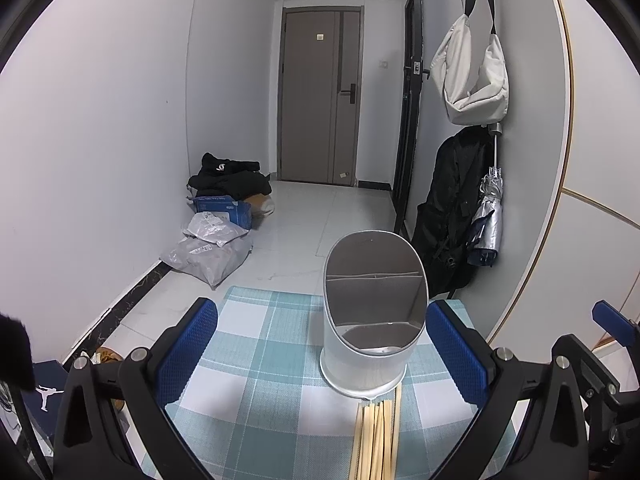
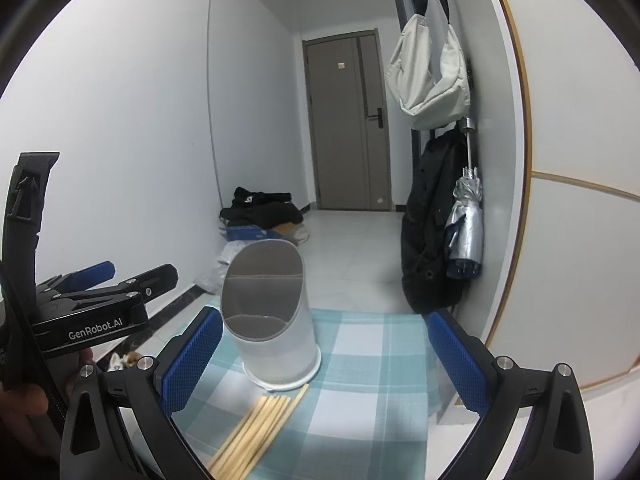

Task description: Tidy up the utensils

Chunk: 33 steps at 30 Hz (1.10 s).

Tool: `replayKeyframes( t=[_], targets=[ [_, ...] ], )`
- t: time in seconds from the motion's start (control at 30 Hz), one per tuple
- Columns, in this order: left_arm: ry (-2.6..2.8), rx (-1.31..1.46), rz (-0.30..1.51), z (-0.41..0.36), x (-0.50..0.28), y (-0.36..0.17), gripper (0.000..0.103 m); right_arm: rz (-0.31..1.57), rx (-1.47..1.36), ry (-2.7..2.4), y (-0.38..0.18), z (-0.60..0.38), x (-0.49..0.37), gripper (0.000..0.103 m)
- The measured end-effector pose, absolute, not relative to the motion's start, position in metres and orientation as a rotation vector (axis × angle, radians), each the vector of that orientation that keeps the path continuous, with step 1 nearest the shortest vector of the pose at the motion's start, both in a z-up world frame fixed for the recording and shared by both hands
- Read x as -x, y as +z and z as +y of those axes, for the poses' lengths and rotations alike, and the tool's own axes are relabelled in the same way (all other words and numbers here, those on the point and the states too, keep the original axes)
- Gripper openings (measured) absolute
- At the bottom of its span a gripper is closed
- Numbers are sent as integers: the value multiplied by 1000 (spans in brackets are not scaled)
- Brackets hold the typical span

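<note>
I am holding both grippers over the checked cloth [image 1: 256,360], and the whole next move is turning on the chopsticks [image 1: 376,436]: they are lying flat in a bundle just in front of the holder [image 1: 370,320], their far tips touching or nearly touching its base, their long axis running from me toward it. In the left wrist view they are sitting straight ahead and a little to the right of centre between the fingers; in the right wrist view the chopsticks [image 2: 256,428] are slanting off toward the lower left, so I am judging my left gripper [image 1: 320,356] the nearer and better lined up. It is spread wide and gripping nothing; my right gripper [image 2: 324,360] is likewise spread wide and empty. The holder [image 2: 272,320] is standing upright on the cloth, its slanted mouth facing me, split by dividers into compartments, and every compartment I can see is looking empty. No chopstick is in it yet.
</note>
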State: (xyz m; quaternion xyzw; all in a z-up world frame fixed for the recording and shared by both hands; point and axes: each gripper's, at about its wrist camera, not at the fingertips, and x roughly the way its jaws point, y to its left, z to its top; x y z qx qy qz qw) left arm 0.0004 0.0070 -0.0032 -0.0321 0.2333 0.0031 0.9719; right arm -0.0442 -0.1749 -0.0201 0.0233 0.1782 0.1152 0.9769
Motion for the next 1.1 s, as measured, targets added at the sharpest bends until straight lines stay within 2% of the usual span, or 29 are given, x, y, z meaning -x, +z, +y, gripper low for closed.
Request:
replayKeyframes(
  t=[0.87, 1.1],
  targets=[
    [12, 87, 493, 10, -3, -6, 102, 380, -50, 229, -24, -172, 42, 103],
    [14, 97, 575, 16, -13, -18, 102, 468, -88, 272, -34, -170, 28, 103]
  ],
)
